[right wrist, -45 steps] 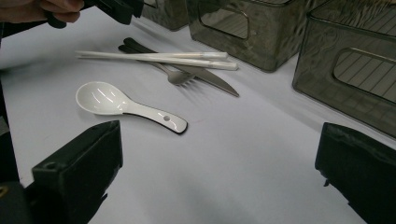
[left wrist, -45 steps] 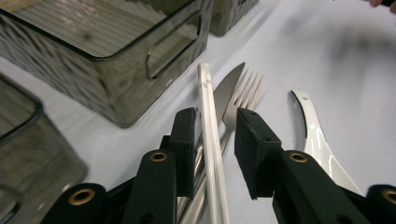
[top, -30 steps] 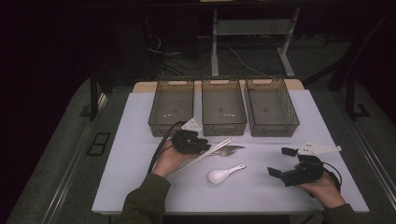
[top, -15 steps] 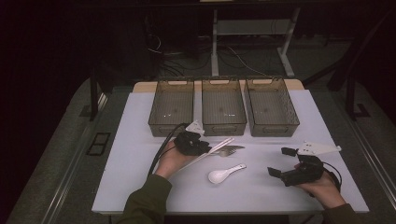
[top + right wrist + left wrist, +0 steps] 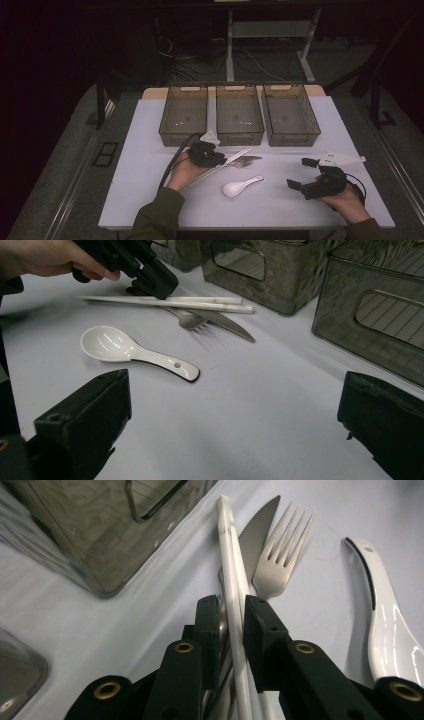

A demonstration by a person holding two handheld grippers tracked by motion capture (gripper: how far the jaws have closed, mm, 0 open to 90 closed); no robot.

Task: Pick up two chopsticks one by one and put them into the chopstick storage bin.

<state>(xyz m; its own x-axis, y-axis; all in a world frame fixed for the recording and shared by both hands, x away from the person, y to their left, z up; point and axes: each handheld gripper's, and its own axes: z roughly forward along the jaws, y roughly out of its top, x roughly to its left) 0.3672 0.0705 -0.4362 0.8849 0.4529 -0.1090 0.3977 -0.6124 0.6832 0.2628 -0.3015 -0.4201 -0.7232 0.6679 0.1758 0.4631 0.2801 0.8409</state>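
A pair of white chopsticks [image 5: 235, 157] lies slantwise on the white table, over a steel fork [image 5: 248, 162] and a knife [image 5: 257, 527]. My left gripper [image 5: 216, 159] is shut on the chopsticks [image 5: 227, 555] near their middle, with a pad pressed on each side. The sticks still rest on the table. A white ceramic spoon [image 5: 240, 186] lies just in front of them. My right gripper [image 5: 300, 173] rests at the right of the table, open and with nothing between its fingers. From there I see the spoon [image 5: 115, 345], the chopsticks [image 5: 200, 302] and the left gripper [image 5: 155, 285].
Three smoked-plastic bins [image 5: 165, 120] [image 5: 239, 135] [image 5: 315, 125] stand side by side at the back of the table, just behind the cutlery. One bin's corner [image 5: 100, 540] is close to the left gripper. The table's front edge is near both hands.
The left gripper has edged slightly right onto the chopsticks and its jaws have narrowed around them. The right hand and the cutlery have kept still.
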